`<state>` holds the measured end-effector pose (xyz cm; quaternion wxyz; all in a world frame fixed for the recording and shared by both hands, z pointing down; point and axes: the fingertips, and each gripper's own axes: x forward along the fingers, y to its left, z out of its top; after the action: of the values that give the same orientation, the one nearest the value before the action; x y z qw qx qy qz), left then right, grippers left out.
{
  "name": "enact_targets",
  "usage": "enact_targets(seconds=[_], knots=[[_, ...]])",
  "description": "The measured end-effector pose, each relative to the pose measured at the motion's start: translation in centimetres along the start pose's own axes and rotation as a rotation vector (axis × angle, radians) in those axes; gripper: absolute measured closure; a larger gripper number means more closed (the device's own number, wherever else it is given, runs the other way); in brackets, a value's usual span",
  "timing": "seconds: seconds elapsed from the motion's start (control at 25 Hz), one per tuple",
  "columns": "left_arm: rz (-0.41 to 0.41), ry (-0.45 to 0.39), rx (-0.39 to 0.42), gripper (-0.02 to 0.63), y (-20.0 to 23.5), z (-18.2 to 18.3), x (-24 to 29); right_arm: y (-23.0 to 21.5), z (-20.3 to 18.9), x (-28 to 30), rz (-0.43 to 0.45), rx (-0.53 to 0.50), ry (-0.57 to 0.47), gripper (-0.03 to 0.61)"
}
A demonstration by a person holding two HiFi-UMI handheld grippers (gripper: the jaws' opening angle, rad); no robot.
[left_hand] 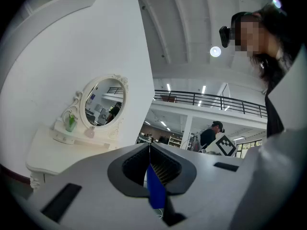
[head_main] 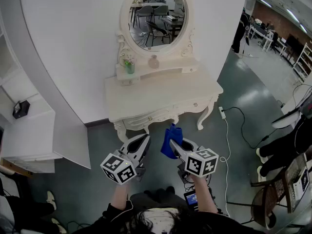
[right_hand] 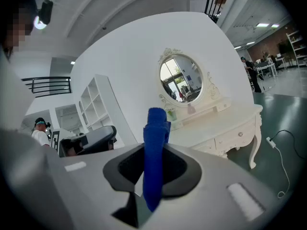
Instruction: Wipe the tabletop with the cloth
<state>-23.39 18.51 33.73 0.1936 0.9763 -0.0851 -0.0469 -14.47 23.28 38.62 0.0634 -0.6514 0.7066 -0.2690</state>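
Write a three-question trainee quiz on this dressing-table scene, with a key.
1. True or false: the blue cloth is already lying on the white tabletop.
2. Which gripper holds the cloth? A: left. B: right. C: neither.
3. Fill in: the mirror above the table is ___ in shape.
Key: 1 false, the cloth is off the table, clamped in the right gripper. 2 B. 3 oval.
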Motion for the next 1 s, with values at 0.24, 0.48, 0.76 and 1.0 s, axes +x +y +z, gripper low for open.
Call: enact_targets(seconds=[0.24,0.48,0.76,1.0], knots=[[0.003,0.021,0.014,0.626,-0.8,-0.8,2.7,-2.2,0.7,-0.6,0.015,0.010,0.007,0.499],[0.025,0.025,0.023,0.626,-1.4,-1.5,5.7,-5.2,2.3,-1.5,0.036,0.027,-0.017,0.499],[0.048,0.019,0.030,0.626,-2.6,-2.5,9.1,-8.8,3.8,-2.6,0.055,0.030,-0.020,0.499],[0.069,0.043,0.030,0.626,-3.1,-3.9,11.0,-11.0,3.7,-2.8,0.080,0.051,-0.009,0.499]])
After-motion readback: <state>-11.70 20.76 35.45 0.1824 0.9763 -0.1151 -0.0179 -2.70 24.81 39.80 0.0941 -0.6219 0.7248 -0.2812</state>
